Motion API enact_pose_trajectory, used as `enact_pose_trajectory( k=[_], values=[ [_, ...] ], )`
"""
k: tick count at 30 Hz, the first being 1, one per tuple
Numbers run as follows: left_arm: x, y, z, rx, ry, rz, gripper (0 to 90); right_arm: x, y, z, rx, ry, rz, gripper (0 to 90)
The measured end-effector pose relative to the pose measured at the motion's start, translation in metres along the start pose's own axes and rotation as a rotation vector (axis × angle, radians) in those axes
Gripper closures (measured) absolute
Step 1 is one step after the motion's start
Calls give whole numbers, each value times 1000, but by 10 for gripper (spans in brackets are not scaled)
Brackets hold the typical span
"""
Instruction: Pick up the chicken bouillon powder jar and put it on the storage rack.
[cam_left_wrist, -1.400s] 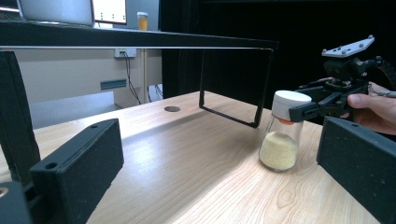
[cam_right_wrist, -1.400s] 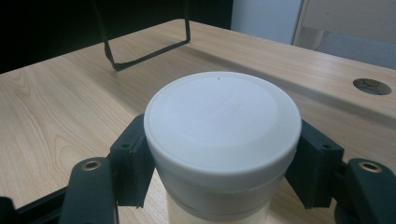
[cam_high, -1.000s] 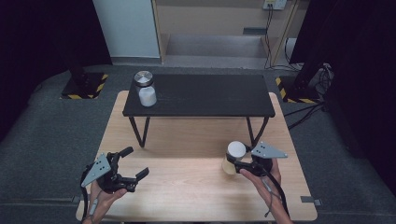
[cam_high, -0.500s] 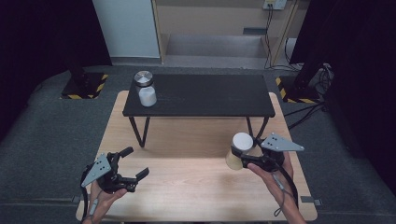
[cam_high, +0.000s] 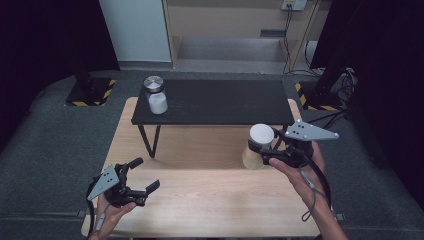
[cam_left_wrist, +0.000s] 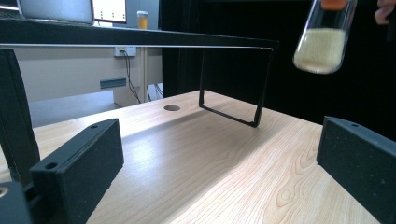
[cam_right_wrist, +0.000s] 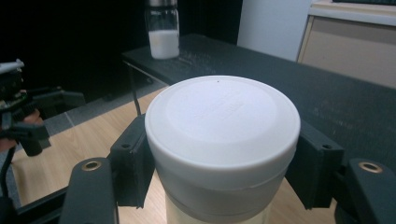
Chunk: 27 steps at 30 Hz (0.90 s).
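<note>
- No word, brand name or number can be read anywhere.
- The white lid (cam_right_wrist: 222, 122) of the jar bears faint raised lettering in its middle, seen in the right gripper view; it is too shallow and blurred to make out.
- Yellow-and-black warning stripes (cam_high: 89, 103) mark the foot of a stand on the floor left of the desk, and another striped foot (cam_high: 314, 106) lies to the right; they are signs without text.
</note>
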<state>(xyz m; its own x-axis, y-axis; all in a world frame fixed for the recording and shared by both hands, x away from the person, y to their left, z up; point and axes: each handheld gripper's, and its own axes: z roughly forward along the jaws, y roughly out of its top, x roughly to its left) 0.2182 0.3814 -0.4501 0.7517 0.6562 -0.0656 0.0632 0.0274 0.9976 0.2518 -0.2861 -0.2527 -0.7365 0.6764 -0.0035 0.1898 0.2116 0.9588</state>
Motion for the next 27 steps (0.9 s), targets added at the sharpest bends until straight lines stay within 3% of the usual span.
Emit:
enact_pose_trajectory(
  k=[10,27],
  values=[
    [0,0,0,-1,-1,-1,0,-7,34,6,-16,-20,17,337],
    [2,-1,0,3,1,-9,0,-36,76,43,-14,-106,4,337]
  ],
)
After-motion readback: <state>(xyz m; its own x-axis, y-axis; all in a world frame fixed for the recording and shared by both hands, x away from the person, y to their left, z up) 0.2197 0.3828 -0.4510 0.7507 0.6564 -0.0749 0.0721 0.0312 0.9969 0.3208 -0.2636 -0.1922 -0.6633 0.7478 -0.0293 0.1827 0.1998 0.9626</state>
